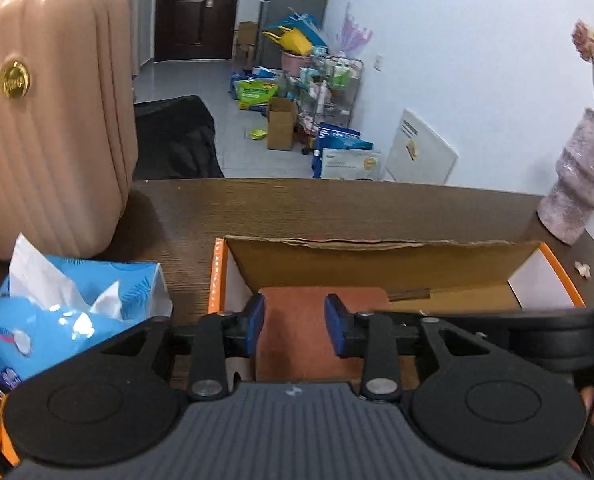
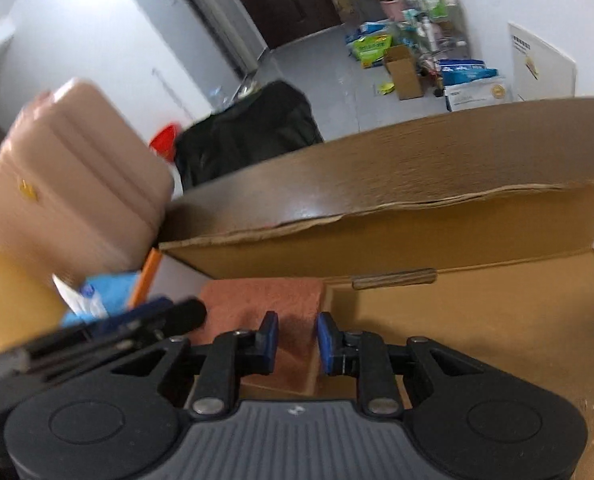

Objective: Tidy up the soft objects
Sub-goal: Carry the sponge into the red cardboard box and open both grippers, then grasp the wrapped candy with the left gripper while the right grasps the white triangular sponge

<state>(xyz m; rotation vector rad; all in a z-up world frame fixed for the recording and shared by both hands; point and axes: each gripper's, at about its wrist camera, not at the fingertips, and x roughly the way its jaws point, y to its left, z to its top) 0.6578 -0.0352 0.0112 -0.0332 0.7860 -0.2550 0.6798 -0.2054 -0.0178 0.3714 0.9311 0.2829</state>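
A folded rust-brown cloth [image 1: 293, 308] lies at the left end of an open cardboard box [image 1: 377, 258] with orange edges, on a dark wooden table [image 1: 297, 208]. My left gripper [image 1: 295, 326] hangs over the cloth. Its blue pads stand apart on either side and do not press it. The right wrist view shows the same cloth [image 2: 257, 296] inside the box [image 2: 457, 320]. My right gripper [image 2: 297, 340] has its pads close together on the cloth's right edge. The left gripper's body [image 2: 137, 320] shows there as a blur at the left.
A blue tissue pack [image 1: 77, 312] lies left of the box, in front of a ribbed pink case [image 1: 49, 120]. A grey vase [image 1: 577, 184] with a dried flower stands at the table's far right. The box's right part holds nothing. Beyond the table are a black bag and floor clutter.
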